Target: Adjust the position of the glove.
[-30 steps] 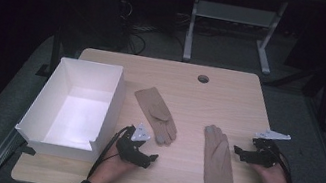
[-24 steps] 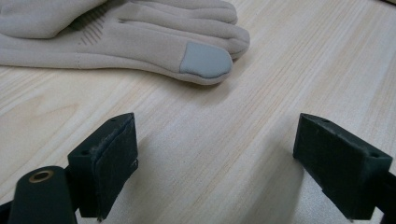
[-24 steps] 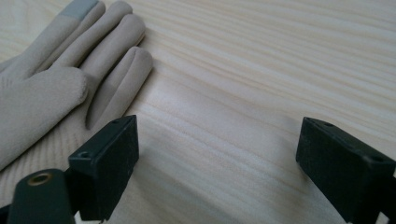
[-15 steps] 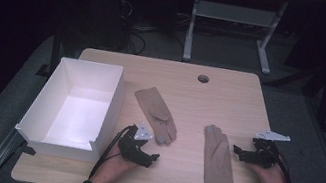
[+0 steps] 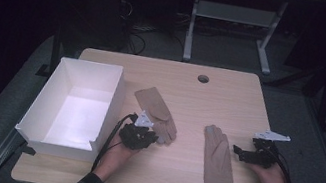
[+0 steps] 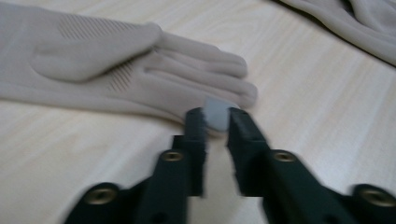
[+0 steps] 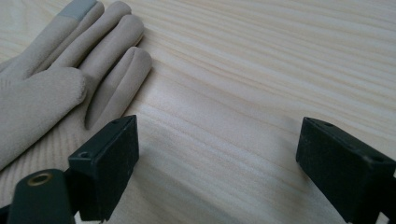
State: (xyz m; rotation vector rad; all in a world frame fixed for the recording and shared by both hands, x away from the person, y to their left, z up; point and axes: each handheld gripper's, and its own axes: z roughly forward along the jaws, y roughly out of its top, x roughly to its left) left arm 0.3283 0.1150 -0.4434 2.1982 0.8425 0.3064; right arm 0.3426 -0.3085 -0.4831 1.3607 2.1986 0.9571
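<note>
The jaws of the left gripper [image 6: 216, 122] had just been closing, and they were pinched on the grey fingertip patch [image 6: 216, 113] of the left glove [image 6: 116, 70], with only that small patch of cloth between the black pads. In the high view this gripper [image 5: 155, 138] sat at the near end of the same glove [image 5: 156, 111], just right of the white box [image 5: 116, 98]. The jaws of the right gripper [image 7: 217, 163] stood wide apart and held nothing; between them only bare wood was seen, and the right glove [image 7: 51, 88] lay beside its left jaw, whether touching it I cannot tell. In the high view the right gripper [image 5: 237, 153] rested just right of that glove [image 5: 217, 162], which lay flat with its fingers pointing far and its cuff toward the near edge. Both gloves were of a soft beige fabric with a fine, suede-like nap, and each had one grey fingertip. The table [image 5: 230, 103] had a pale wooden top with straight, light grain, rounded corners and a small round hole [image 5: 203, 79] near its far edge. The box was rectangular, open on top, with thin smooth walls, and stood at the left side of the table. Around the table the floor was dark grey, the room was dim, and a light metal frame [image 5: 230, 27] stood behind on the far side.
</note>
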